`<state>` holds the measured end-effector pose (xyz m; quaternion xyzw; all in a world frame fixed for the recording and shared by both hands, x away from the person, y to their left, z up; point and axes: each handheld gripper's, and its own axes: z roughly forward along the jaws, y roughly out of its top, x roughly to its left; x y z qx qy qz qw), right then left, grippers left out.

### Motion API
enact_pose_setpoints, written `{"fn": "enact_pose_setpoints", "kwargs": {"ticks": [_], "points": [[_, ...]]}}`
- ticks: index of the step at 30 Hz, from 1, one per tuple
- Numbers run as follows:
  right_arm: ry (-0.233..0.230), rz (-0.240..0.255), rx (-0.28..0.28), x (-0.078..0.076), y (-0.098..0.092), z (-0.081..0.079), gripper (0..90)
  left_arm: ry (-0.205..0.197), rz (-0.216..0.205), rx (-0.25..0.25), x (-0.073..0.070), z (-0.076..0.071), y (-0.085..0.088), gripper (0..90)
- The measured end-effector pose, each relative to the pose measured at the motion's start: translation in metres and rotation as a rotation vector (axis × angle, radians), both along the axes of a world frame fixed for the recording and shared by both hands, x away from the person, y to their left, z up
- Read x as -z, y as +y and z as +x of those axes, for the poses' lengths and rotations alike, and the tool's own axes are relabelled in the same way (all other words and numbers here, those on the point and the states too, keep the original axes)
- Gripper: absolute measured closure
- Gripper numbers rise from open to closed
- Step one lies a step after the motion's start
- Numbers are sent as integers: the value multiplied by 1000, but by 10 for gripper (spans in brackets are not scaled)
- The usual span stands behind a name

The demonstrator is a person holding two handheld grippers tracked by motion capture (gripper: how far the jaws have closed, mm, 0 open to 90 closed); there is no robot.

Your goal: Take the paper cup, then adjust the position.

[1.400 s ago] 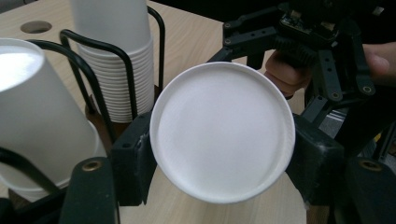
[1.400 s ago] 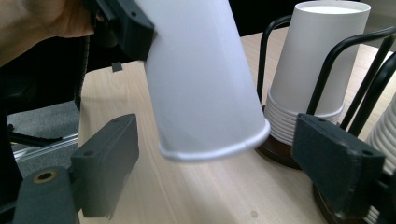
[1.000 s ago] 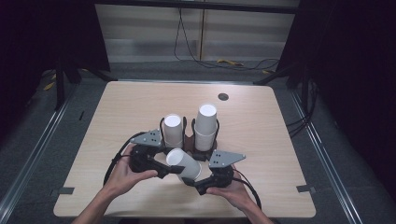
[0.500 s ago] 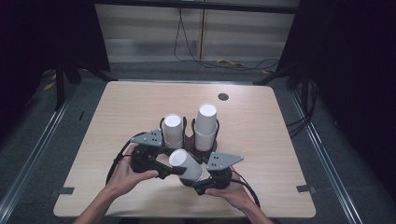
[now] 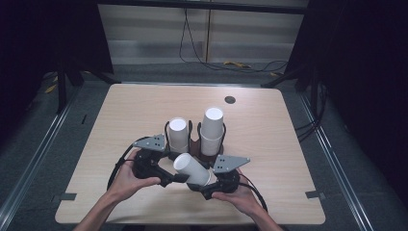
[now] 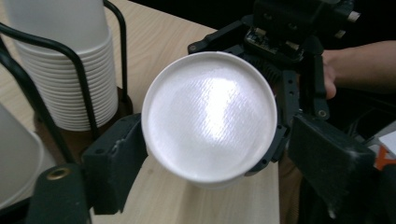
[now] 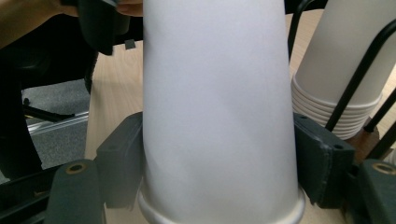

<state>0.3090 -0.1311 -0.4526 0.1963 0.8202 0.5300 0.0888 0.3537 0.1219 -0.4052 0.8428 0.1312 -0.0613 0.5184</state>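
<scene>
Right gripper view: right gripper (image 7: 219, 163) pinches paper cup (image 7: 215, 93) near its rim.

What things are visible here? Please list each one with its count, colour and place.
Paper cup: one, white, lying tilted between the two grippers.
Cup stacks: two, white, upside down in the rack, right one taller.
Cup rack: one, black wire on a brown base, table centre.
Table: one, light wood.
Left gripper: black, jaws just opened, pads off the cup's base.
Right gripper: black, jaws just closed on the cup near its rim.
</scene>
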Motion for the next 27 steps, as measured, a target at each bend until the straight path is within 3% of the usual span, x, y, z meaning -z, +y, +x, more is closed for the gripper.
{"fn": "enact_pose_setpoints", "kwargs": {"ticks": [5,15,20,24,27], "points": [[15,-12,7,-1,-3,1,266,-16,19,-9,2,0,2,174],[55,-91,10,-3,-7,1,271,-52,64,-24,2,0,5,192],[55,-111,14,-6,-10,1,273,-54,67,-13,4,-1,3,182],[66,-135,19,-6,-11,2,273,-53,50,-25,6,-1,2,237],[63,-166,37,-5,-11,3,273,-84,65,-30,6,0,2,234]]}}
